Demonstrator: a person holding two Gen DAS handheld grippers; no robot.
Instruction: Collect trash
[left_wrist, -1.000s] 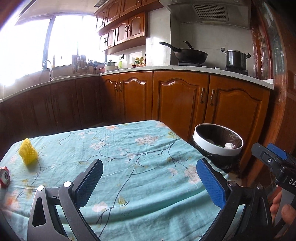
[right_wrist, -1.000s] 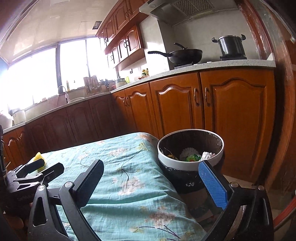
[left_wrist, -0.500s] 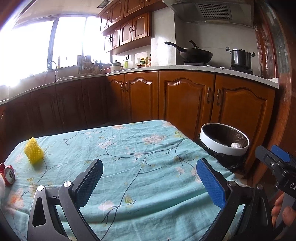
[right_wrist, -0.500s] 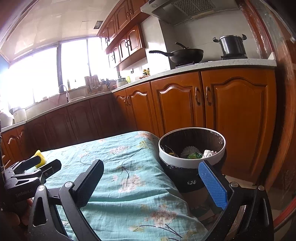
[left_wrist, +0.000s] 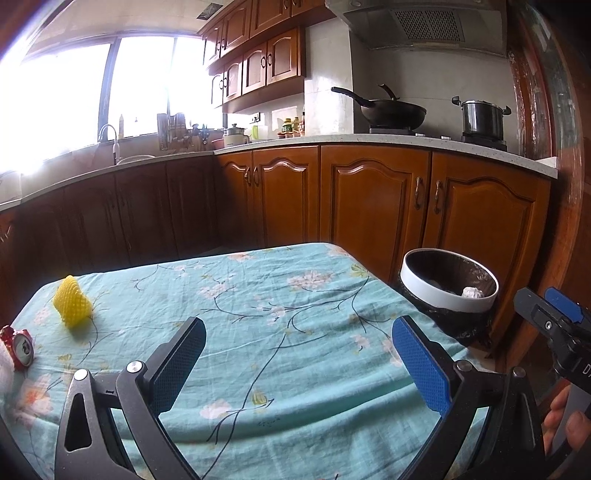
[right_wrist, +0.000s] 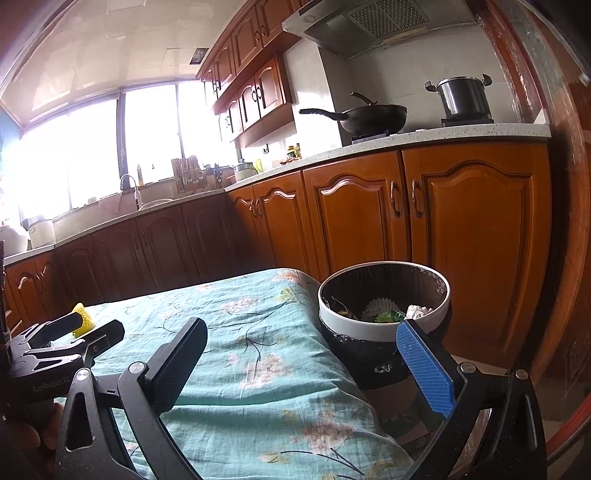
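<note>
Left gripper (left_wrist: 298, 363) and right gripper (right_wrist: 302, 365) spread wide, holding nothing. Yellow foam net (left_wrist: 72, 305) and red can (left_wrist: 20, 346) (perhaps crushed) near tablecloth (left_wrist: 258, 332) far-left edge. Trash bin (right_wrist: 384, 332) beside table, part filled.

Legible text scarce. Right tool (left_wrist: 561, 325), seen at the right edge of the left wrist view: white letters "D" and part of a next letter, rest cut off. Left tool (right_wrist: 62, 347), in the right wrist view: faint printed wording on the body, unreadable.
</note>
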